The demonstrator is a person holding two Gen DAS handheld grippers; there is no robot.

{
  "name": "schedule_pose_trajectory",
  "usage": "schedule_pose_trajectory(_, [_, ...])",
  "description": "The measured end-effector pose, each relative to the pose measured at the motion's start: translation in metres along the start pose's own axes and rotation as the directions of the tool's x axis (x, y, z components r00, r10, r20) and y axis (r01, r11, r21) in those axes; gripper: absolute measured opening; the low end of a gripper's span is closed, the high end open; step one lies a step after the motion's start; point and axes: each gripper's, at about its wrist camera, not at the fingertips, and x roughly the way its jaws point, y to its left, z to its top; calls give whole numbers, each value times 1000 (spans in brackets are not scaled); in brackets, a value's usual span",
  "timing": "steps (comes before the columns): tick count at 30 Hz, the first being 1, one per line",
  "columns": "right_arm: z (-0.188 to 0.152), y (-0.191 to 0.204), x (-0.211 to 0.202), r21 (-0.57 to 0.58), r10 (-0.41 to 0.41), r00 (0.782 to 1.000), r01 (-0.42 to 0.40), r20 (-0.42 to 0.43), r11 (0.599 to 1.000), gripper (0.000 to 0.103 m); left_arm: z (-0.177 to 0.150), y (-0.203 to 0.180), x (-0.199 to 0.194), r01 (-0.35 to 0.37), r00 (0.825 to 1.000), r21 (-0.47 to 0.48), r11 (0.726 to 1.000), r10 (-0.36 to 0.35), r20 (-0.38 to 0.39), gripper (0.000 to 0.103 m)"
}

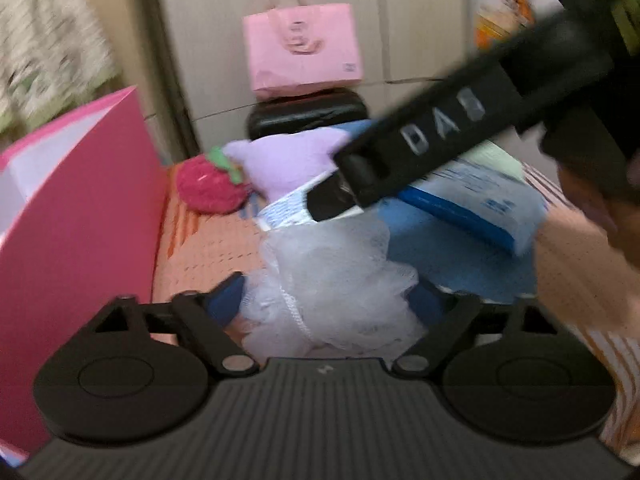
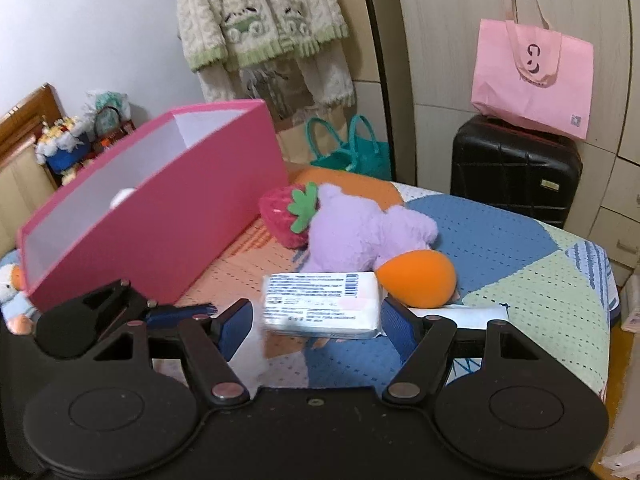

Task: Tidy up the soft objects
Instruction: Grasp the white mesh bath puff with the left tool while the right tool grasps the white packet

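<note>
A white mesh bath puff sits between the blue pads of my left gripper, which press on both its sides just above the bed cover. My right gripper is shut on a white tissue packet and holds it over the bed. In the left wrist view one black finger of that gripper crosses the picture with the packet beside it. A strawberry plush, a purple plush and an orange egg-shaped sponge lie beyond. An open pink box stands on the left.
The patchwork bed cover ends at a rounded far edge. Behind it stand a black suitcase with a pink bag on top, and a teal bag. Clothes hang on the wall. A plush duck lies left of the box.
</note>
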Motion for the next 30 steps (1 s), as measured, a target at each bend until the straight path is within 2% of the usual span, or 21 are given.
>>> schedule_pose_trajectory(4, [2,1,15,13,-19,999,20,-34,1000,76,-2,6,-4,13,1000,-27,1000,-13,12,58])
schedule_pose_trajectory(9, [2,6,26,8,-55,997,56,-49,998,83,-6,7,-11,33,999,-11,999,-33,-9,53])
schedule_pose_trajectory(14, [4,11,36,3,-92,993,93,-77,996,86,-9,6,-25,94,995,-6,996,-94,-34,52])
schedule_pose_trajectory(23, [2,26,45,-25,-150,986,148,-76,989,95,-13,3,-27,96,995,8,995,-96,-37,52])
schedule_pose_trajectory(28, [1,33,53,-50,-184,978,180,-93,982,96,-15,6,-29,90,995,-6,996,-90,-37,52])
schedule_pose_trajectory(30, [1,31,54,-27,-192,977,191,-92,981,91,-16,4,-30,87,996,-2,996,-87,-33,52])
